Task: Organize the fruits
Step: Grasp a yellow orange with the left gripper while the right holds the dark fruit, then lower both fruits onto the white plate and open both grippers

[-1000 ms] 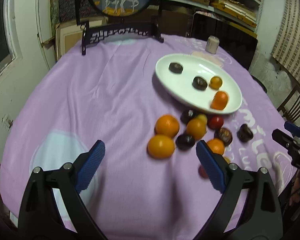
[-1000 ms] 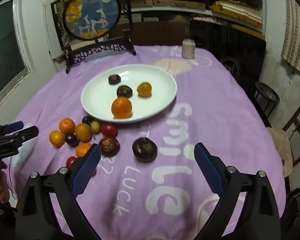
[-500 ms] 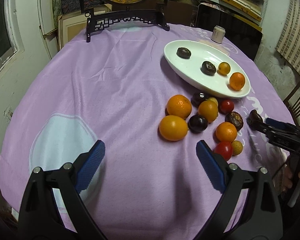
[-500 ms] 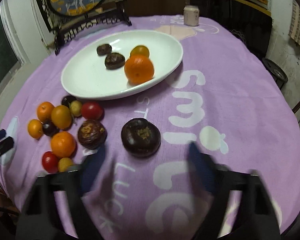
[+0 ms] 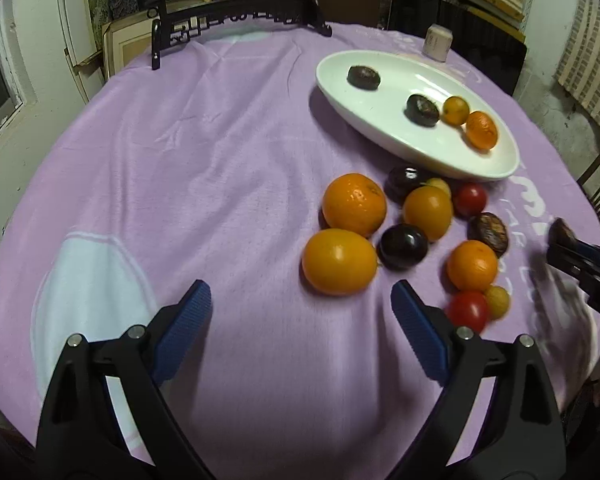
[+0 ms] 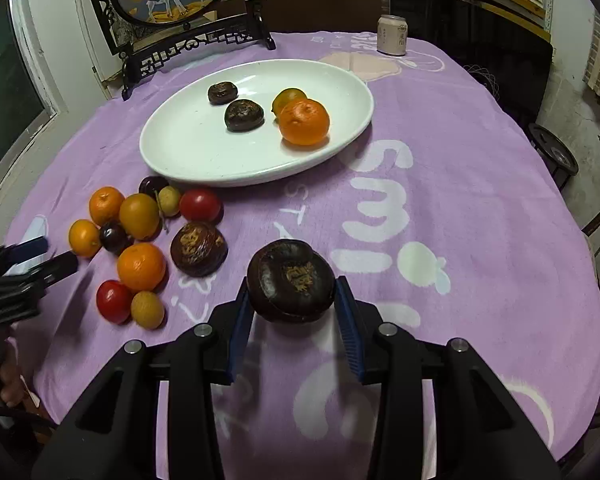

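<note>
the right gripper (image 6: 294,300) had just been closing and pinched the dark fruit (image 6: 291,286) on the bench near the white plate (image 6: 180,148); a steady lift would suit. the left gripper (image 5: 300,320) hung released, empty, before the oranges (image 5: 339,261).

On the white plate (image 6: 188,152) sit four fruits: two dark brown ones (image 6: 244,115), one small yellow-orange fruit (image 6: 286,98) and one orange (image 6: 304,121). Off the plate, the purple cloth (image 6: 460,184) carries four orange fruits (image 5: 354,205), two dark plums (image 5: 403,246), two red tomatoes (image 6: 200,205) and two small yellowish fruits (image 6: 148,309). Two more dark brown fruits (image 6: 198,248) are there too. One can (image 6: 392,35) stands at the back.
</note>
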`<state>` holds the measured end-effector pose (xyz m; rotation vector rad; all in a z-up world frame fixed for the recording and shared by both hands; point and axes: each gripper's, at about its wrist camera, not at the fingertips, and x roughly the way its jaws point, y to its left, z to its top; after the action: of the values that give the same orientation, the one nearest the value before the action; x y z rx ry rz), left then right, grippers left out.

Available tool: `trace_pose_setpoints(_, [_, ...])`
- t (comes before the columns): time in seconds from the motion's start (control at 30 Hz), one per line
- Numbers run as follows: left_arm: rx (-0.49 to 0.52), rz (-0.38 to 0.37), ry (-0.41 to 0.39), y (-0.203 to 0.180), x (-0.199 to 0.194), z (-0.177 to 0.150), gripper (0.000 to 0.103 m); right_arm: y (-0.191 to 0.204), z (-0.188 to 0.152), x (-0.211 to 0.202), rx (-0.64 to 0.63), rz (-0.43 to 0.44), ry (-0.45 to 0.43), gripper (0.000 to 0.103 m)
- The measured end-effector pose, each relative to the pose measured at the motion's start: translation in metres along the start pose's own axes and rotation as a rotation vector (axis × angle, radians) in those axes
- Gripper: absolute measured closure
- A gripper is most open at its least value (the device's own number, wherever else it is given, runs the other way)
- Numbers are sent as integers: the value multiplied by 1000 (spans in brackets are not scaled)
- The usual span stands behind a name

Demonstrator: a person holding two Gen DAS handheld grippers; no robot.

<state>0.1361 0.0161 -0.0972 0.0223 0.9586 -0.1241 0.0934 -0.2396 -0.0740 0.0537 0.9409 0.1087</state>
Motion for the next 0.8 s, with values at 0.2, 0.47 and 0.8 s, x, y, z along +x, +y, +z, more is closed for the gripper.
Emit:
trace_pose_setpoints(0.2, [31,-18,0,-10,15,9,49,2,-1,-5,4,14,-6,62])
trace_pose_setpoints(0.47, [1,-93,-31,-5,-11,4,62,12,1,-13,-16,42,-36,62])
trace_pose_setpoints(0.8, [28,-167,-58,-12,-40,18,62,17,9,-12,-29,74,-37,62])
